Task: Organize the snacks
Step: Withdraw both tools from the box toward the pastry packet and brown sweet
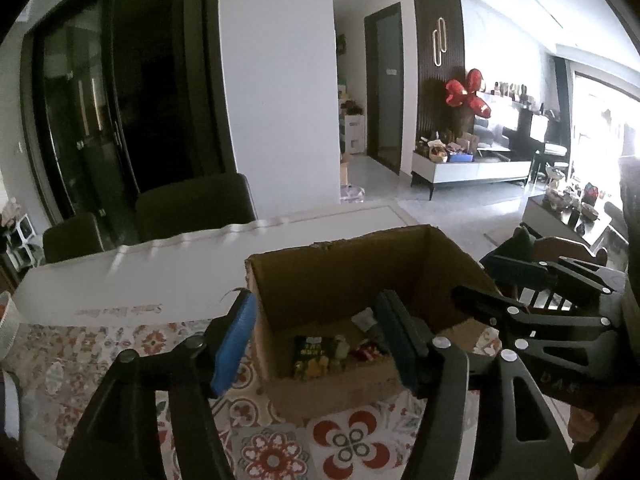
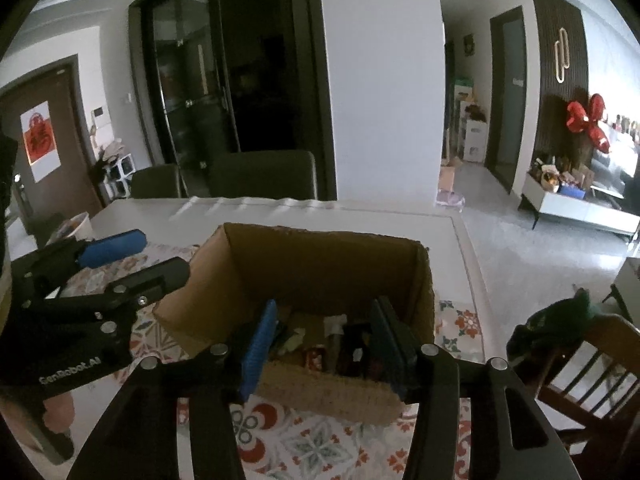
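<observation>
Cardboard box [image 1: 332, 280] sat on the patterned mat [image 1: 352, 440] with light, crinkly snacks [image 1: 316, 354] at the bottom, probably easiest pinched by a packet edge, while left claw [image 1: 316, 340] and right claw [image 2: 324, 344] both hung part-open over it, empty.

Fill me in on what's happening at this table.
A person holds two black grippers with blue pads over an open brown cardboard box on a floral tablecloth. Small snack packets lie inside. The left gripper and right gripper are both open, holding nothing.
</observation>
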`<state>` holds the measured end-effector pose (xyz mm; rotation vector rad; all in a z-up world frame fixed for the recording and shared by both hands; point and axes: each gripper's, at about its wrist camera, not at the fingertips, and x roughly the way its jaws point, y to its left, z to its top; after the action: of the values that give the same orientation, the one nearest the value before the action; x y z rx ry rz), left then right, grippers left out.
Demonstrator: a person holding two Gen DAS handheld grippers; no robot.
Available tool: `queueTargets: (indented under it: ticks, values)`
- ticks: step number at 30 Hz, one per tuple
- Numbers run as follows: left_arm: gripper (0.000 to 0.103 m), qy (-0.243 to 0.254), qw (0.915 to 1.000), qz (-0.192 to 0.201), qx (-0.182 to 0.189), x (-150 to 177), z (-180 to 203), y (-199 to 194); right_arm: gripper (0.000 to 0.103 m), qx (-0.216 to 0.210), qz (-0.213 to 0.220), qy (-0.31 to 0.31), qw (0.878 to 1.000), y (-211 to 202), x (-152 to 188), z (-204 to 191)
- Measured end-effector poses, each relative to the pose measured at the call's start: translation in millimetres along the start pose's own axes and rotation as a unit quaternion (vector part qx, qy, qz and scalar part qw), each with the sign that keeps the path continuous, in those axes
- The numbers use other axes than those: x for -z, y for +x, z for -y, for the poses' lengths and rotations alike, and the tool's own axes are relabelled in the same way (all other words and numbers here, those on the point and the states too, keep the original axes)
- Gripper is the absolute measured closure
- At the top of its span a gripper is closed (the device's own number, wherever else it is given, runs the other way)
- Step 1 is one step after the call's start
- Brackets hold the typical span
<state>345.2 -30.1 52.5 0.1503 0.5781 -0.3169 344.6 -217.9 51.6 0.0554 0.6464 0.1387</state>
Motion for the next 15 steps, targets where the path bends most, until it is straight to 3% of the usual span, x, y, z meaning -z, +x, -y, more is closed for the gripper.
queueTargets:
  ticks: [15]
  values:
    - [0.035,0.004,0.9998,0.017,0.011,40,-1,-68,0.052,-0.005,0.026,-0.013,1.0,-57,32,-31]
